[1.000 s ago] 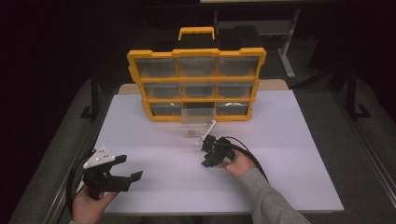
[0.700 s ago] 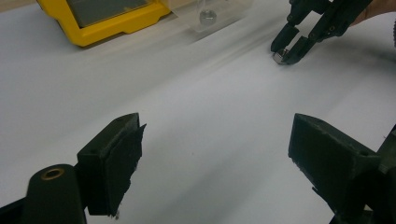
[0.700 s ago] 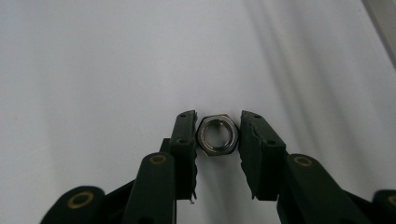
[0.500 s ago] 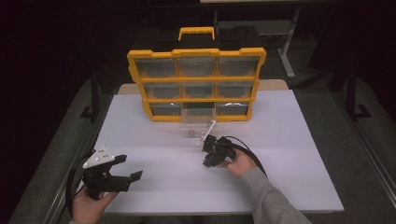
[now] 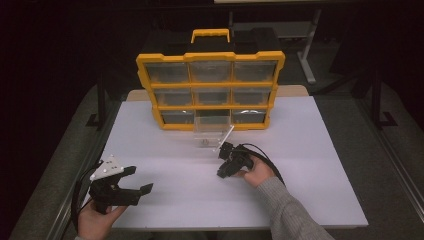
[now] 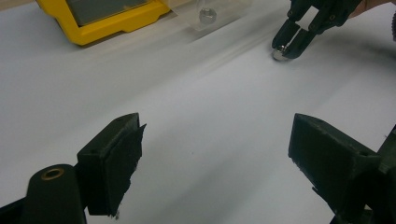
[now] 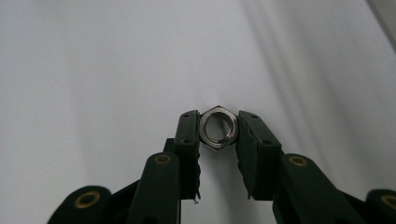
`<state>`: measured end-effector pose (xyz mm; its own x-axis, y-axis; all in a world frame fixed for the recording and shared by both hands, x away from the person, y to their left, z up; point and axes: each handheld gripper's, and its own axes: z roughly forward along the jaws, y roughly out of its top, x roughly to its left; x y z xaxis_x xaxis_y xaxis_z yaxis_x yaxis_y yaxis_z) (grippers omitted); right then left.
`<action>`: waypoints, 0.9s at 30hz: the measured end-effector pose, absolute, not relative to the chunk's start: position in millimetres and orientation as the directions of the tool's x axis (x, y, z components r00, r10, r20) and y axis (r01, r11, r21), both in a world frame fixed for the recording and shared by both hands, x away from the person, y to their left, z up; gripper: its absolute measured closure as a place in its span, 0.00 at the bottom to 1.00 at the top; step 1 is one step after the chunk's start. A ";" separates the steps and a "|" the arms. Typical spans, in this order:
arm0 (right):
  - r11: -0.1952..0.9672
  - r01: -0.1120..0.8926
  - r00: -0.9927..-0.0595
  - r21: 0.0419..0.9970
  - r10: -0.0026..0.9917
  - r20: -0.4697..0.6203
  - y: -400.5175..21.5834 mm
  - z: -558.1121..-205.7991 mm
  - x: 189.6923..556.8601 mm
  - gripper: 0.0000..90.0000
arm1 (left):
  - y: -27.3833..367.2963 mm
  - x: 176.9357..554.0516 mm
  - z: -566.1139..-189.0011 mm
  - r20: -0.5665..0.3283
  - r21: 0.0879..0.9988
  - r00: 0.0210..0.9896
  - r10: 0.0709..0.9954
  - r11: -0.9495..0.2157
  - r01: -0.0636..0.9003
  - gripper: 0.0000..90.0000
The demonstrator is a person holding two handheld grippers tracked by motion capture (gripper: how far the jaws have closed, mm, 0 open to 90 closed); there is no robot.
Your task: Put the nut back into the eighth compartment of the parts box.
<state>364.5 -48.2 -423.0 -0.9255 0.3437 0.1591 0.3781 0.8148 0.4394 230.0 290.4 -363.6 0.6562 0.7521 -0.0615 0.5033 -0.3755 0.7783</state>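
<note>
- The right gripper (image 7: pixel 218 133) has its two black jaws pinched on a silver hex nut (image 7: pixel 218 127), one pad pressing each side; they have just finished closing on it.
- From the left gripper view the same nut (image 6: pixel 279 53) sits at the jaw tips, right at the white table (image 6: pixel 196 121) surface; whether it touches the surface I cannot tell.
- In the high view the right gripper (image 5: pixel 224 169) lies in front of the organiser, tips angled down to the table.
- The left gripper (image 5: pixel 135 186) is held near the table's front left corner, well apart from the nut, jaws spread wide with nothing between them.
- One clear drawer (image 5: pixel 212 134) is pulled out of the yellow organiser (image 5: pixel 210 56), from the middle of its bottom row, and rests on the table just beyond the right gripper.
- One small round metal piece (image 6: pixel 207 15) lies inside that drawer.
- The organiser stands upright with nine compartments, three rows of three, and one carry handle (image 5: pixel 210 34) on top; the contents of the eight closed ones are too dim to tell.
</note>
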 end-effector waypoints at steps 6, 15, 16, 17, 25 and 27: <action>0.798 0.373 -0.927 0.473 0.334 0.169 -50.2 -409.9 367.8 0.77 | 290.2 229.9 -363.8 -0.060 0.778 0.657 0.752 -0.377 0.503 0.19; 0.769 0.374 -0.927 0.518 0.329 0.181 -57.8 -384.2 375.3 0.77 | 290.2 230.1 -363.8 -0.059 0.777 0.660 0.749 -0.380 0.501 0.19; 0.766 0.377 -0.925 0.521 0.332 0.182 -58.2 -382.1 376.0 0.77 | 290.2 230.1 -363.8 -0.060 0.778 0.659 0.750 -0.378 0.502 0.19; 0.765 0.380 -0.924 0.521 0.335 0.182 -58.8 -379.1 376.9 0.77 | 290.6 230.3 -363.7 -0.057 0.779 0.660 0.749 -0.381 0.499 0.19; 0.752 0.384 -0.922 0.537 0.344 0.177 -62.1 -354.9 385.3 0.77 | 289.7 230.3 -364.1 -0.061 0.782 0.658 0.750 -0.374 0.499 0.19; 0.749 0.374 -0.926 0.547 0.337 0.172 -62.7 -348.8 387.8 0.77 | 289.8 230.1 -363.9 -0.061 0.783 0.657 0.751 -0.373 0.498 0.19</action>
<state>387.8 -62.7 -348.8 -0.9258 0.3367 0.1718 0.3739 0.7487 0.5475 230.1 289.8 -363.9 0.6575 0.7510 -0.0610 0.4984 -0.3727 0.7827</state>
